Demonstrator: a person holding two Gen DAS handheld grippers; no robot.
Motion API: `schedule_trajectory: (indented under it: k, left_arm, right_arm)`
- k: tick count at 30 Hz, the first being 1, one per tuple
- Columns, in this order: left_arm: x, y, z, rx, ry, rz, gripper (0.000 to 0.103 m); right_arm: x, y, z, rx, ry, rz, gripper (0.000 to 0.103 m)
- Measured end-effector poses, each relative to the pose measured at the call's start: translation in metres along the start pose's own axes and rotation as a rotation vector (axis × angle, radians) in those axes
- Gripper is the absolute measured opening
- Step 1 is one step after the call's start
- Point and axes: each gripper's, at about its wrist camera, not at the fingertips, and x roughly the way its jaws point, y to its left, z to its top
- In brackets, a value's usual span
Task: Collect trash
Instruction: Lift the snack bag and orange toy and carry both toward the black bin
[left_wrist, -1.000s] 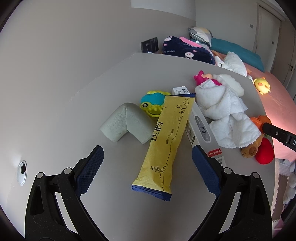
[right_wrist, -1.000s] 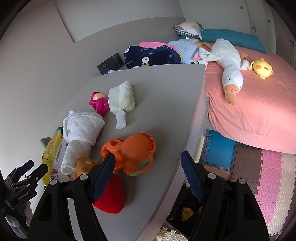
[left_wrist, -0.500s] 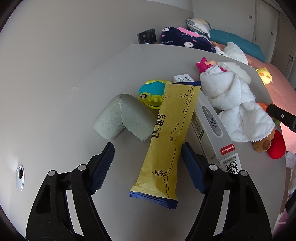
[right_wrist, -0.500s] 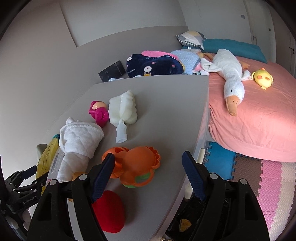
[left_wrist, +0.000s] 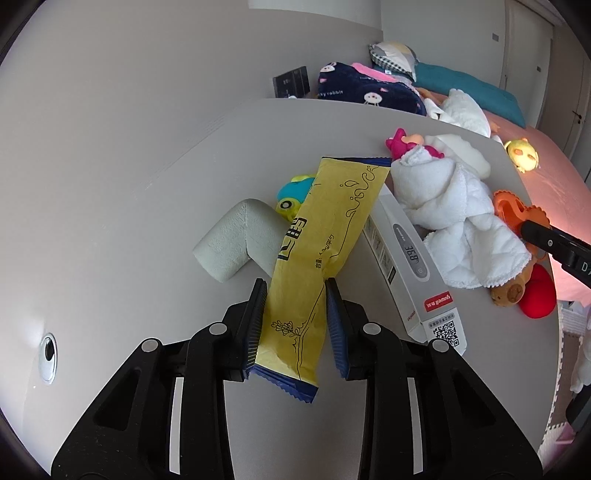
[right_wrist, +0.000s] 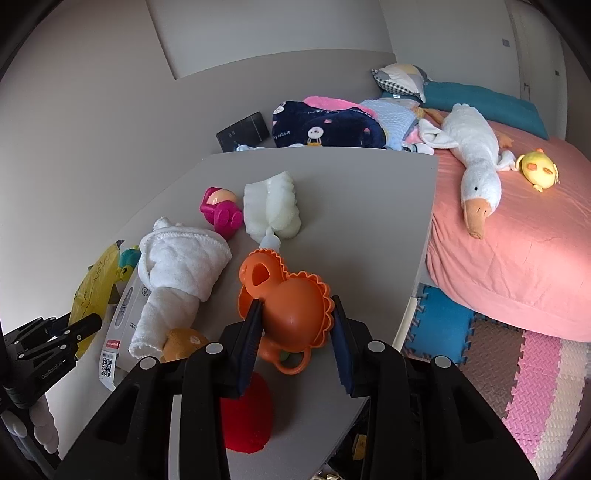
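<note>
With the left gripper (left_wrist: 295, 325) clamped on the yellow snack wrapper (left_wrist: 325, 236), lifting may drag the thermometer box (left_wrist: 410, 266) it overlaps, while the right gripper (right_wrist: 295, 343) pinches the orange toy (right_wrist: 291, 299).

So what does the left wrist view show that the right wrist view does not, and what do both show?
Only the left wrist view shows the left gripper shut on the yellow wrapper and the grey foam corner piece. Only the right wrist view shows the right gripper around the orange toy and the goose plush. Both show the white towel and the thermometer box.
</note>
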Motion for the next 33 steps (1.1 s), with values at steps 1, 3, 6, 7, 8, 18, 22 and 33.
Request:
schedule_trajectory:
  k: [1, 3, 6, 7, 8, 18, 22, 33]
  left_arm:
    - [-0.003, 0.001, 0.002, -0.009, -0.008, -0.005, 0.032]
    - [-0.009, 0.005, 0.004, -0.039, -0.018, -0.019, 0.032]
    - [-0.019, 0.015, 0.008, -0.109, -0.042, -0.044, 0.032]
    - [-0.023, 0.016, 0.009, -0.119, -0.056, -0.039, 0.032]
    - [-0.028, 0.018, 0.011, -0.129, -0.069, -0.037, 0.032]
    - [-0.055, 0.005, 0.018, -0.104, -0.13, -0.079, 0.032]
    - [-0.063, -0.005, 0.016, -0.084, -0.144, -0.092, 0.032]
    - [-0.079, -0.035, 0.016, -0.051, -0.17, -0.124, 0.032]
  right_arm:
    - [-0.003, -0.001, 0.001, 0.007, -0.008, -0.003, 0.038]
    - [-0.011, -0.002, 0.002, 0.015, -0.022, -0.008, 0.038]
    - [-0.023, -0.002, 0.005, 0.017, -0.044, -0.015, 0.038]
    - [-0.028, -0.002, 0.005, 0.018, -0.051, -0.014, 0.038]
    - [-0.032, -0.002, 0.006, 0.022, -0.058, -0.015, 0.038]
    - [-0.07, 0.002, 0.005, 0.003, -0.102, -0.043, 0.038]
    - [-0.084, 0.0, 0.003, 0.002, -0.12, -0.053, 0.038]
    - [-0.117, -0.016, -0.005, 0.006, -0.154, -0.075, 0.038]
